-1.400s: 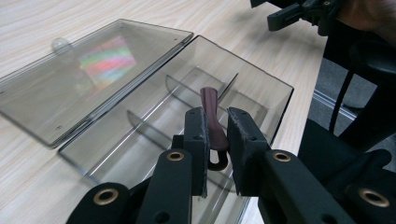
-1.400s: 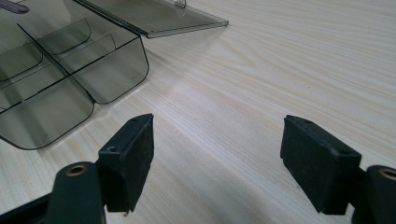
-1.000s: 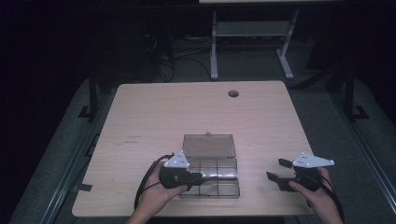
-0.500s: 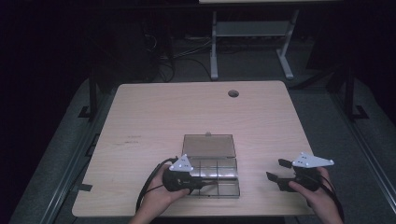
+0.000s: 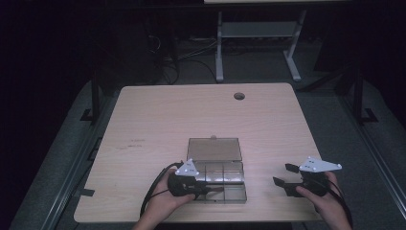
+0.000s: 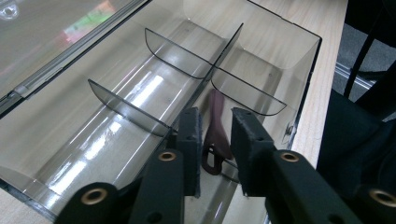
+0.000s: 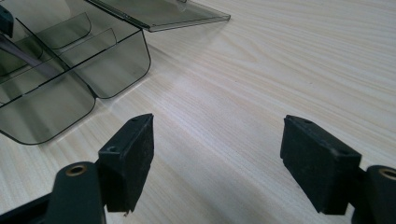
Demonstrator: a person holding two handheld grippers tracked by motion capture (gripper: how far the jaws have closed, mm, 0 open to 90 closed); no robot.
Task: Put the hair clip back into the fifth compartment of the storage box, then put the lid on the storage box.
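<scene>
- Smoky clear plastic box sits near the front edge of the table, about midway along it, with its hinged lid lying open flat on the wood behind it.
- Thin curved dividers split the box into compartments.
- One compartment by the box's end wall holds a dark reddish-brown clip-like item; what it is exactly I cannot tell. The other compartments in sight look bare.
- Left gripper reaches into the box from its left end; its jaws stand slightly apart on either side of the reddish-brown item, pads not pressing it. They have just been opening.
- Compared with a second ago, the left gripper has pushed a little further into the box, while the box and lid lie where they were.
- Right gripper rests near the table's front right corner, well apart from the box, jaws spread wide with bare wood between them, unmoved since the earlier frame.
</scene>
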